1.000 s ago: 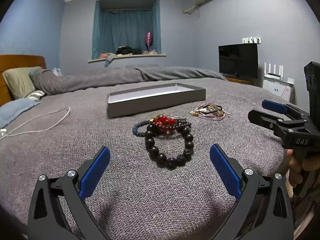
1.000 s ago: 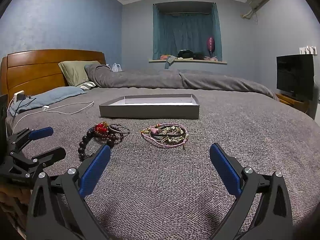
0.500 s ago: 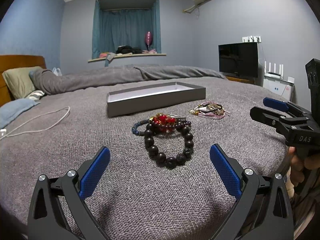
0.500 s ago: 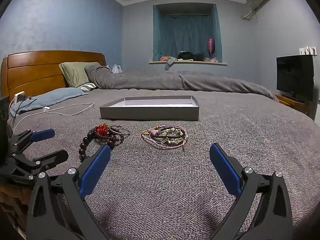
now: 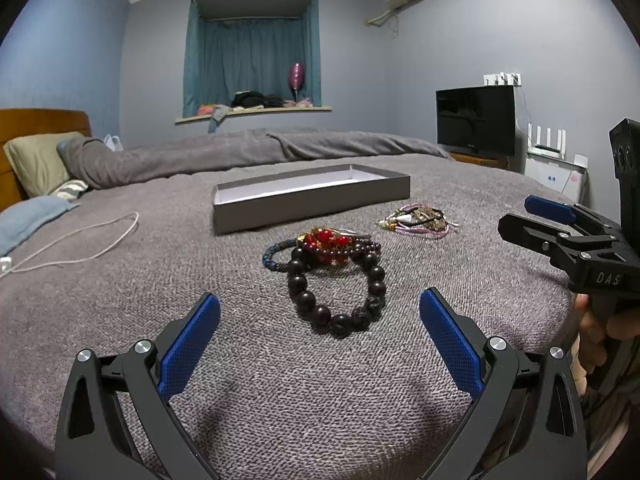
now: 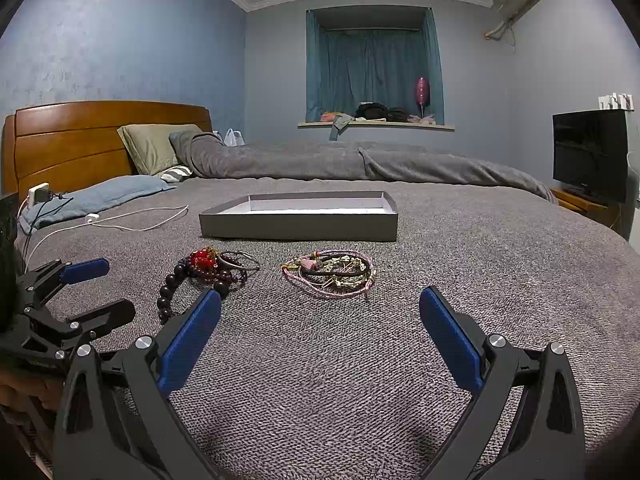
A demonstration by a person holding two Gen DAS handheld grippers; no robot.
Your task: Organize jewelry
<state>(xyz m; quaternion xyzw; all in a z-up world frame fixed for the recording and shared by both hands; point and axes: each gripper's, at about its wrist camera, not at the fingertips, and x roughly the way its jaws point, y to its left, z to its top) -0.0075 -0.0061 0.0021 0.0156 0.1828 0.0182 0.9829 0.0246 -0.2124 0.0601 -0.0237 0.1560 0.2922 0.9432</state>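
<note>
Bedroom, grey bed [image 5: 120, 288]: layout unchanged from a second ago, only slight camera drift. Left tongs [image 5: 320, 344] spread, empty, dark bead bracelet [image 5: 340, 284] just ahead, red beads [image 5: 326, 238] on top. Grey tray [image 5: 312, 200] behind. Pink cord bundle [image 6: 330, 274] lies before right tongs [image 6: 320, 342], also spread. "DAS" printed on right tongs.

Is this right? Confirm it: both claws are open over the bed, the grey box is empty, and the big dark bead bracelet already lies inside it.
Not quite. The dark bead bracelet lies on the bedspread in front of the grey box, not inside it, as the left wrist view shows. The rest holds: the left claw and right claw are open, and the box is empty.
</note>
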